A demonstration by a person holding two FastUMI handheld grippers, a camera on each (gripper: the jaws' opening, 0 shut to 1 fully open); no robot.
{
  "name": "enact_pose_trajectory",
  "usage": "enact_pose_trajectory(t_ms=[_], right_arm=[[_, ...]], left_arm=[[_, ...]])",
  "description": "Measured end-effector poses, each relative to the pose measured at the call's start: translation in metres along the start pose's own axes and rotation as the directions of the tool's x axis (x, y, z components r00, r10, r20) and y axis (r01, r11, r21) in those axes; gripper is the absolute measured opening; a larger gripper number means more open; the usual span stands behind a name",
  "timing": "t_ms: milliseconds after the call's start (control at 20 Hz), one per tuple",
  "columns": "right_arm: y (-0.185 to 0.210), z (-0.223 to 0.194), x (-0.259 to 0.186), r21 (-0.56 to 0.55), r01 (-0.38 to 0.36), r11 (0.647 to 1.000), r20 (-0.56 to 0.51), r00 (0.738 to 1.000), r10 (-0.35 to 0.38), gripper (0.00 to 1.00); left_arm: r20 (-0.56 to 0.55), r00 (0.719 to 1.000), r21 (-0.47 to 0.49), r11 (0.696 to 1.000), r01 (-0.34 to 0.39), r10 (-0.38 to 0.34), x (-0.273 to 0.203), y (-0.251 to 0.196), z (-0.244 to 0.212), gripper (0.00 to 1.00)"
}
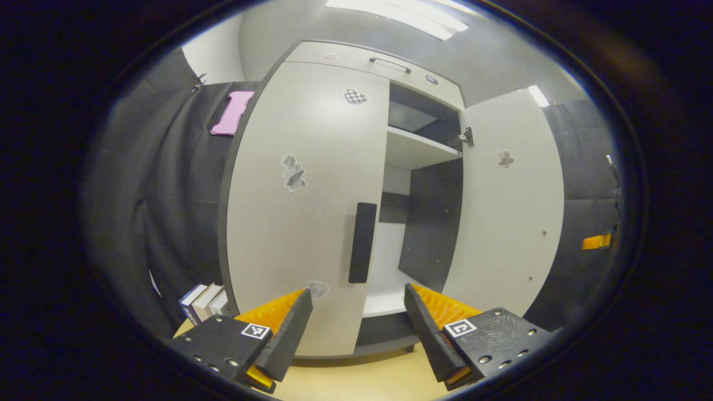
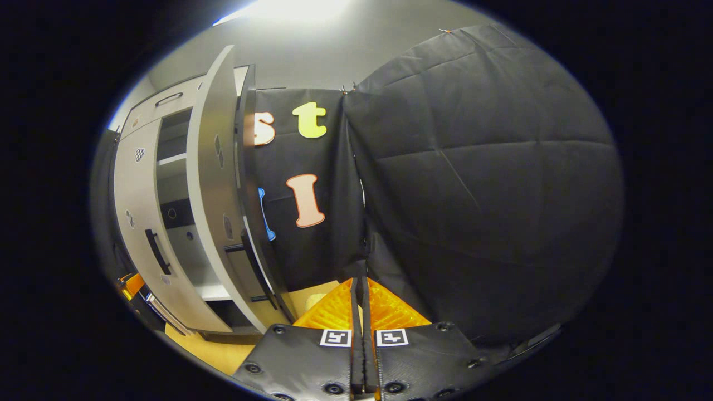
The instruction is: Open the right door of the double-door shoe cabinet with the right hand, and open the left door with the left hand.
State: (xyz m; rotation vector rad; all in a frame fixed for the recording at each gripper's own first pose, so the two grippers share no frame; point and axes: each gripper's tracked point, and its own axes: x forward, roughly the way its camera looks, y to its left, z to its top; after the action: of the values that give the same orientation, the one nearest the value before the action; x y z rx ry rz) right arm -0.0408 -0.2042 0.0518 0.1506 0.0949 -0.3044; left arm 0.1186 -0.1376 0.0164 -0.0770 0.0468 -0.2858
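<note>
Right door (image 1: pixel 509 206) swung wide, shelves visible; left door (image 1: pixel 303 206) closed, black handle (image 1: pixel 362 242) dead ahead. Left gripper (image 1: pixel 359 312) spread, short of the handle (touching nothing). Right gripper (image 2: pixel 359 312) pressed together, empty, beside the open door's edge (image 2: pixel 214 184)

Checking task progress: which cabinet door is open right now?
The right door, swung wide, exposing the shelves. The left door is shut, its black handle ahead of the open left hand-held gripper.
</note>
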Motion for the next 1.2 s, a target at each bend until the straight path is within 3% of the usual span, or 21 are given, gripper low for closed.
enact_pose_trajectory(t_ms=[200, 300, 550, 600, 650, 1050, 1150, 1200], right_arm=[[-0.015, -0.009, 0.034, 0.016, 0.015, 1.000, -0.026, 1.000, -0.015, 0.22], [-0.026, -0.014, 0.054, 0.010, 0.027, 1.000, -0.033, 0.999, -0.026, 0.22], [-0.037, -0.009, 0.113, 0.022, 0.011, 1.000, -0.015, 1.000, -0.011, 1.00], [-0.041, -0.006, 0.127, 0.016, 0.014, 1.000, 0.008, 1.000, -0.015, 0.92], [-0.041, -0.003, 0.133, 0.012, 0.009, 1.000, 0.027, 1.000, -0.009, 0.98], [-0.044, -0.011, 0.193, 0.002, -0.041, 0.999, -0.003, 0.999, 0.041, 0.98], [-0.046, -0.011, 0.207, 0.015, -0.042, 0.999, -0.008, 0.999, 0.042, 0.98], [-0.046, -0.011, 0.214, 0.023, -0.045, 0.999, -0.010, 0.999, 0.045, 0.98]], left_arm=[[0.014, 0.999, -0.008, 0.999, -0.037, 0.037, 0.027, 0.008, 0.013, 0.97], [0.024, 0.998, -0.003, 0.998, -0.059, 0.059, 0.042, 0.007, 0.021, 0.97], [0.047, 0.995, 0.010, 0.996, -0.094, 0.093, 0.072, -0.004, 0.034, 0.97], [0.047, 0.994, 0.009, 0.995, -0.100, 0.100, 0.079, -0.007, 0.036, 0.97], [0.045, 0.994, 0.009, 0.995, -0.099, 0.099, 0.085, -0.010, 0.036, 0.98], [0.032, 0.980, 0.061, 0.979, -0.196, 0.194, 0.124, -0.009, 0.027, 0.98], [0.030, 0.976, 0.056, 0.974, -0.218, 0.217, 0.133, -0.006, 0.027, 0.73], [0.028, 0.977, 0.054, 0.975, -0.215, 0.214, 0.135, -0.008, 0.025, 0.77]])
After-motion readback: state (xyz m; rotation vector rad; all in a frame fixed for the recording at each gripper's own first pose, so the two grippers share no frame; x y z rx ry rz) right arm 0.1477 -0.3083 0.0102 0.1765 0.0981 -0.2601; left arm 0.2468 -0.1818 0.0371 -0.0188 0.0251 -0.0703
